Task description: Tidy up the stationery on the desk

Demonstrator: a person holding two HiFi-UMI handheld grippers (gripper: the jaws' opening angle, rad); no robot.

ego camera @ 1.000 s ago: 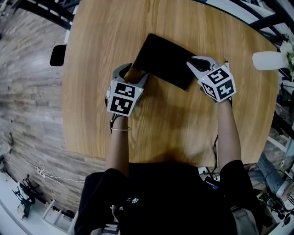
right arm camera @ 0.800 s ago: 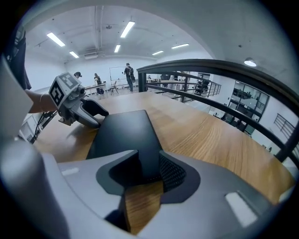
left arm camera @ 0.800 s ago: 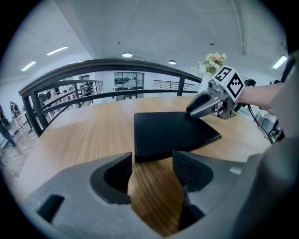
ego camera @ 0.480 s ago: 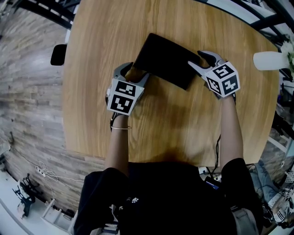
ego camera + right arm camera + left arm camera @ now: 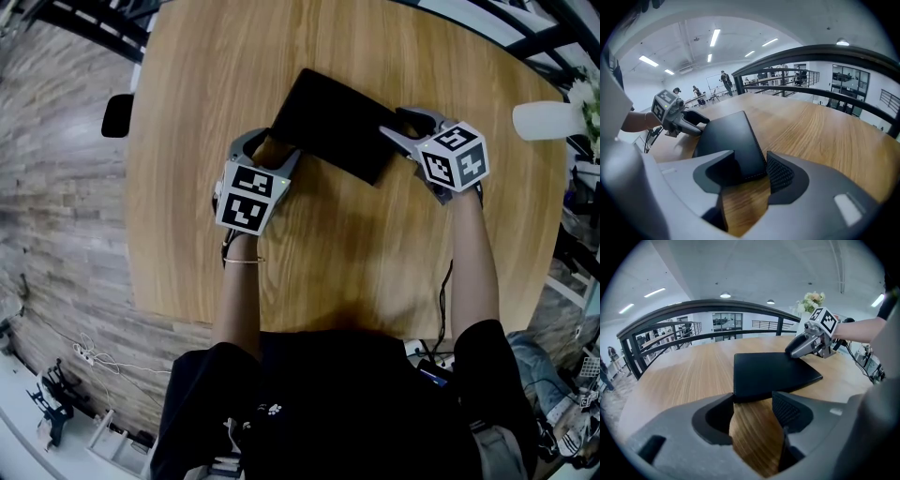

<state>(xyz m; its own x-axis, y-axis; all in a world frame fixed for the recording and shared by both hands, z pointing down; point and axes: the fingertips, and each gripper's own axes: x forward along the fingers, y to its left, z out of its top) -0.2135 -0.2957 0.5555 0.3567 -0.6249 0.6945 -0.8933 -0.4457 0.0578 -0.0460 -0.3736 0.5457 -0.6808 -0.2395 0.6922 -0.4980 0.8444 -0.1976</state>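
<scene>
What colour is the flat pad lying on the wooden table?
The flat pad is plain black, best seen in the head view.

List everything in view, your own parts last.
Round wooden table: one, light brown, fills the middle.
Flat black rectangular pad: one, black, on the table between the grippers.
White vase: one, white, at the table's right edge.
Small black object: one, black, off the table's left edge; cannot tell what.
Left gripper: one, grey, jaws apart at the pad's left corner.
Right gripper: one, grey, jaws just closed slightly, yet apart, pad's right corner between them.
Forearms: two, bare, one behind each gripper.
</scene>
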